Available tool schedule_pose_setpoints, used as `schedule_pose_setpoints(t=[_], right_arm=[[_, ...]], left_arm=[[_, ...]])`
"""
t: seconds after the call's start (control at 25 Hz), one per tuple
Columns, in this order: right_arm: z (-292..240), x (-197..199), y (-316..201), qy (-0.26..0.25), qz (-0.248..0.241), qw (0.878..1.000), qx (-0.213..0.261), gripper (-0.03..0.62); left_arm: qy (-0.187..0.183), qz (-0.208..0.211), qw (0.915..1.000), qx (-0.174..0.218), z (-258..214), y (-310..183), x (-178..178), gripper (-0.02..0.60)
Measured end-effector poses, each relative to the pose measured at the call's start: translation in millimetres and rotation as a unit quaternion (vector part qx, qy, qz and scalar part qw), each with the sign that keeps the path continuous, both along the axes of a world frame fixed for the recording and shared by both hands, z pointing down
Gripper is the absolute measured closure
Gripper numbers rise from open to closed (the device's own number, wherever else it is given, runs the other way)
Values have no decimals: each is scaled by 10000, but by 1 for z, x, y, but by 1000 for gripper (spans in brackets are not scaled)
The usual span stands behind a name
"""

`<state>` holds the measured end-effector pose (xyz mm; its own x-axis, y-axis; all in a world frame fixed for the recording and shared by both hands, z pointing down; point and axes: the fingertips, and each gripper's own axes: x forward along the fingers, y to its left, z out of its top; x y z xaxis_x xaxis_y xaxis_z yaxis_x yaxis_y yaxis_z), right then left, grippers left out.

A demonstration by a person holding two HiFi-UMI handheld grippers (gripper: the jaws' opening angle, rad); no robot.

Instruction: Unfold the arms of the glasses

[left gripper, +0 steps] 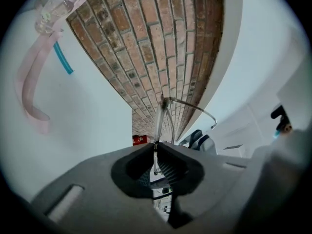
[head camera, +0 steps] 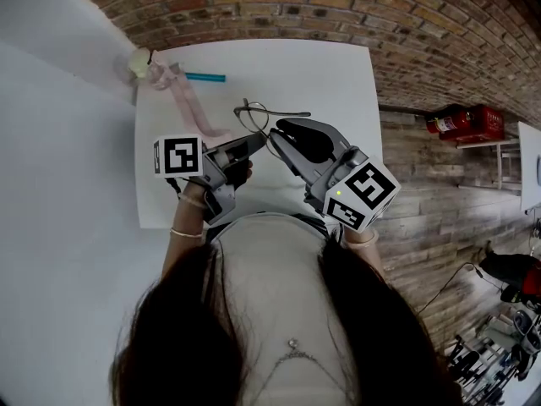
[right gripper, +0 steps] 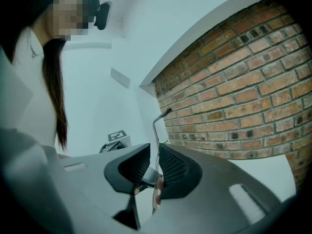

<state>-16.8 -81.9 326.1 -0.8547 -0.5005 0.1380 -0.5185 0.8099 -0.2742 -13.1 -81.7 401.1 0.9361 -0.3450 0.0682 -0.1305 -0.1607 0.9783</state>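
Observation:
Thin dark wire-framed glasses (head camera: 258,115) hang just above the white table (head camera: 338,83), held between both grippers. My left gripper (head camera: 252,144) is shut on the frame; in the left gripper view the wire (left gripper: 159,123) rises straight out of the closed jaws (left gripper: 156,147), and one arm curves off to the right. My right gripper (head camera: 275,135) is shut on a thin arm of the glasses (right gripper: 156,128), whose bent tip (right gripper: 168,111) sticks up above the jaws (right gripper: 155,152). The two grippers' tips sit close together.
At the table's far left lie a pink strap (head camera: 190,100), a clear bottle with a pale cap (head camera: 145,64) and a teal pen (head camera: 205,77). A brick wall (head camera: 355,11) runs behind the table. A red box (head camera: 463,123) sits on a shelf at right.

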Motion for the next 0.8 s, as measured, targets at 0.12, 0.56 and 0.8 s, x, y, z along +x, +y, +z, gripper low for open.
schedule_pose_setpoints(t=[0.12,0.56,0.8], right_arm=[[8,-5,-2,109,-7,9999,-59,533],[27,-11,-6,369,-11,9992,-183,528],[34,-14,-6,489,-58,9985,-249,528]], left_arm=[[-542,-5,9984,137,14,-2,-8,560],[-889,-81,9956,287,17,-2,-7,560],[-1106,-65,9931,393,17,-1,-5,560]])
